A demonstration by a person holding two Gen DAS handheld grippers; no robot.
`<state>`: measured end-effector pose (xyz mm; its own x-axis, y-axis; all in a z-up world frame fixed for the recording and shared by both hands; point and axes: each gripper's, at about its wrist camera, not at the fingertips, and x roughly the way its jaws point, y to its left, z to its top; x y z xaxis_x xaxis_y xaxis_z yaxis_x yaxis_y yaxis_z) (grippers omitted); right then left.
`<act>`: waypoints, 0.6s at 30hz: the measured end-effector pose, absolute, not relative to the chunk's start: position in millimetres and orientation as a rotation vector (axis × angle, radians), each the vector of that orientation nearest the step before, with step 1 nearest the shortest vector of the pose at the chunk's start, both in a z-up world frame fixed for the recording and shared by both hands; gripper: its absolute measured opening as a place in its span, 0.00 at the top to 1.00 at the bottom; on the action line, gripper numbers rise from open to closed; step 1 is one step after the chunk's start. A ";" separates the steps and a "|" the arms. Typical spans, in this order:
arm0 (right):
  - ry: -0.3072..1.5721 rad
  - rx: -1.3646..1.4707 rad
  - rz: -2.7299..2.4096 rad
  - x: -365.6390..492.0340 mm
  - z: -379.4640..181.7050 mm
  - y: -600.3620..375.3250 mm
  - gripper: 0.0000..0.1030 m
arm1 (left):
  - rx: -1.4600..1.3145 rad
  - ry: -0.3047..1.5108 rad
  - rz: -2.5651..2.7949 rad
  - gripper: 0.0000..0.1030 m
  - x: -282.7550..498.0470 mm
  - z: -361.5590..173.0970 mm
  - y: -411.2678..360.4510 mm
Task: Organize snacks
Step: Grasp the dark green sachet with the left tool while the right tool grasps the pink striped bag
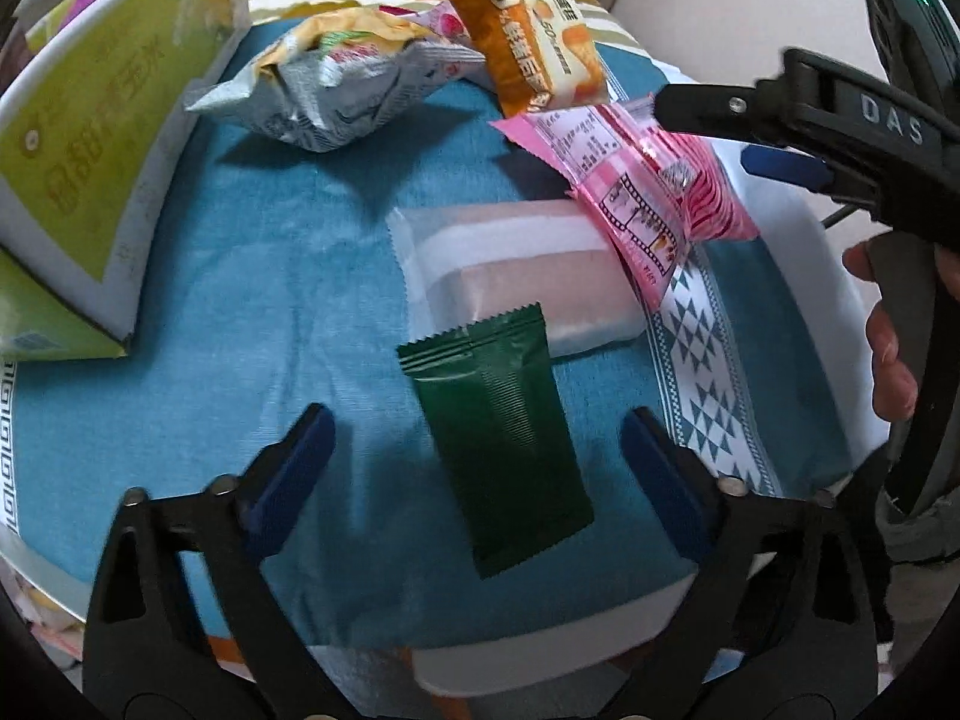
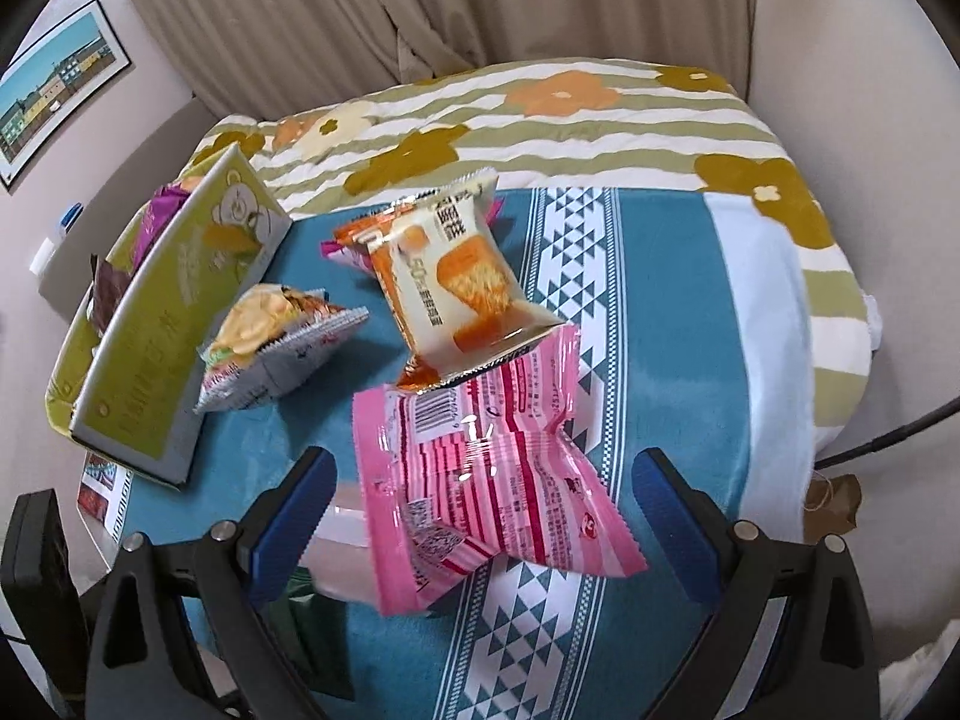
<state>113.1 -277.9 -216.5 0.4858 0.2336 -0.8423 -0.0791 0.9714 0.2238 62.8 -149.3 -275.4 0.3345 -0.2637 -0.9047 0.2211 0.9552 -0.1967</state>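
A dark green packet [image 1: 504,450] lies on the blue cloth between the fingers of my open left gripper [image 1: 477,471]. Behind it lies a pale pink-and-white packet [image 1: 528,276]. A pink striped packet [image 1: 654,186] [image 2: 480,480] leans on it, and my open right gripper [image 2: 483,516] hovers around it without closing; that gripper shows in the left wrist view [image 1: 744,132] too. An orange-and-cream packet [image 1: 540,48] [image 2: 456,282] and a silver crinkled packet [image 1: 336,84] [image 2: 276,342] lie further back. A green-and-white snack box [image 1: 102,138] [image 2: 168,324] stands open at the left.
The blue cloth [image 1: 252,276] [image 2: 678,360] with a white triangle band covers a small table; a flowered striped cloth [image 2: 540,114] lies behind it. The table's front edge [image 1: 540,630] is near my left gripper. Curtains and a wall stand behind.
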 end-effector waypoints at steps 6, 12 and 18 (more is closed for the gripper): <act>1.060 0.126 0.221 118.7 -232.0 -278.1 0.05 | 0.024 1.185 -0.273 0.29 56.8 -289.0 -165.7; 1.071 0.096 0.246 125.2 -243.5 -277.0 0.05 | 0.109 1.151 -0.242 0.58 52.1 -290.0 -167.9; 1.095 0.088 0.276 130.6 -253.8 -273.9 0.05 | 0.094 1.159 -0.262 0.59 57.7 -289.2 -160.1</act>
<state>130.6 -273.9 -253.8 0.4278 0.2640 -0.8645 -0.1771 0.9623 0.2063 57.7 -160.1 -289.2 0.3734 -0.1558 -0.9145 0.2521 0.9657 -0.0616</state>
